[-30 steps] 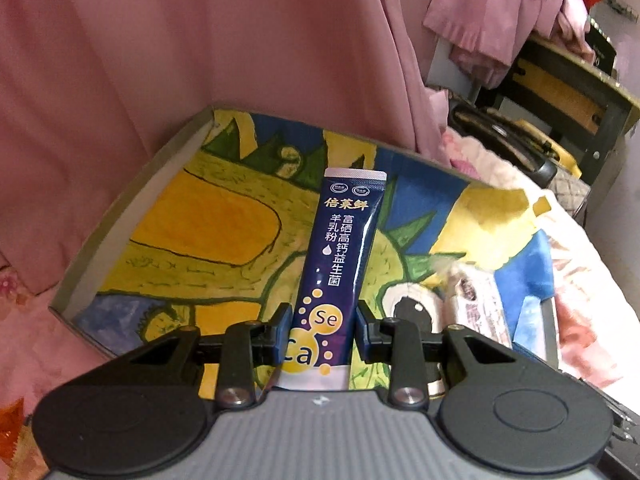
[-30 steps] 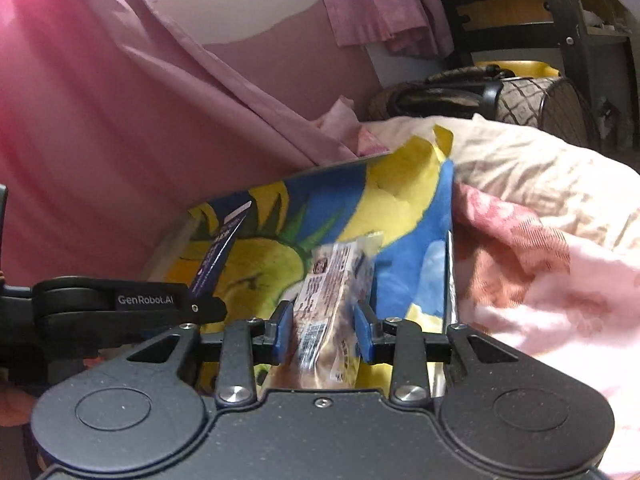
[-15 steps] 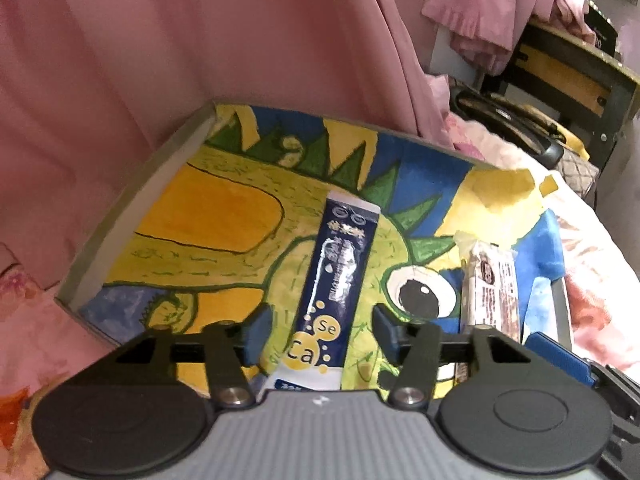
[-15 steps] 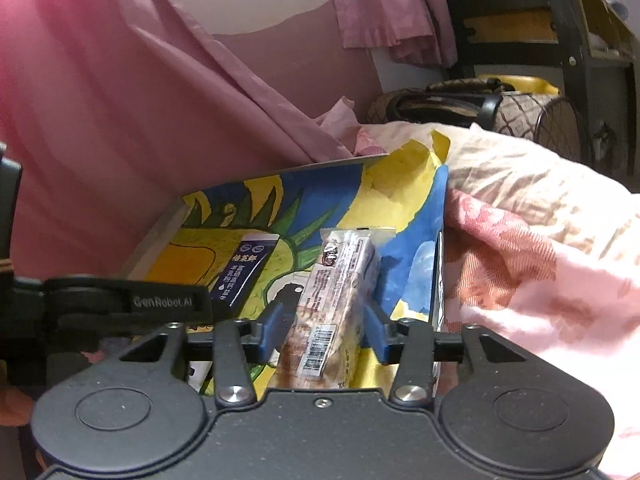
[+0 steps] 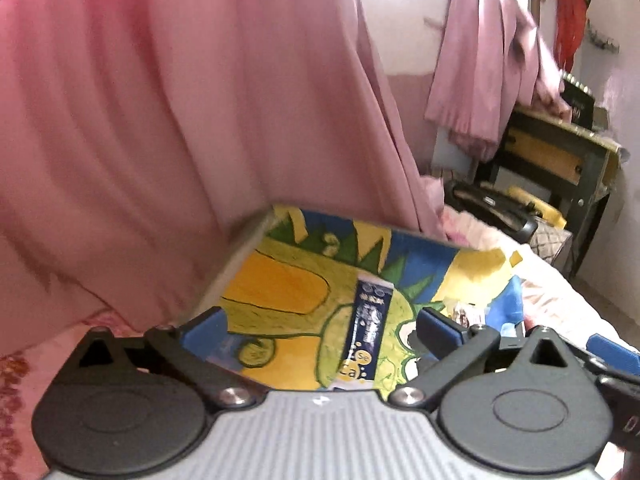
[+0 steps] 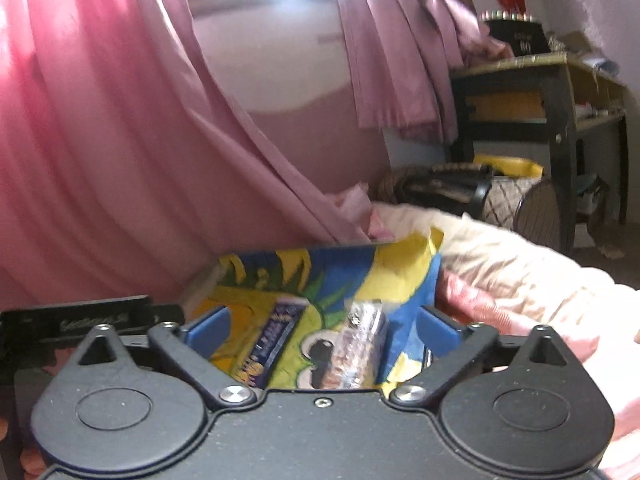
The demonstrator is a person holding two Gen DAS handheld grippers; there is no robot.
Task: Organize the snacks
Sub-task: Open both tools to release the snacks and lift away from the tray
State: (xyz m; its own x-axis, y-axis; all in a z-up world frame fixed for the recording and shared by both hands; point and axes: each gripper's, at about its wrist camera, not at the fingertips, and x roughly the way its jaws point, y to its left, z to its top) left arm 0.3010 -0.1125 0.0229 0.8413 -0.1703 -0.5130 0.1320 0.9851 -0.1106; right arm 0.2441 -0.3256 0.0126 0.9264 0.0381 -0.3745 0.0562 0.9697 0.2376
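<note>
Both the left gripper [image 5: 320, 330] and right gripper [image 6: 322, 334] had let go and drawn back, jaws spread wide and empty, leaving the blue sachet [image 5: 370, 332] and clear-wrapped snack [image 6: 356, 350] lying side by side on the painted board [image 5: 276, 284], apparently placed.

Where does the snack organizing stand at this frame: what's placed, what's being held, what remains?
Looks done: the dark blue stick sachet and the clear-wrapped snack bar lie side by side on the painted board. In hand: nothing; the left gripper and right gripper both stand open, fingers spread clear of the packets. Left: no other snacks are visible in either view, so little seems to remain.
</note>
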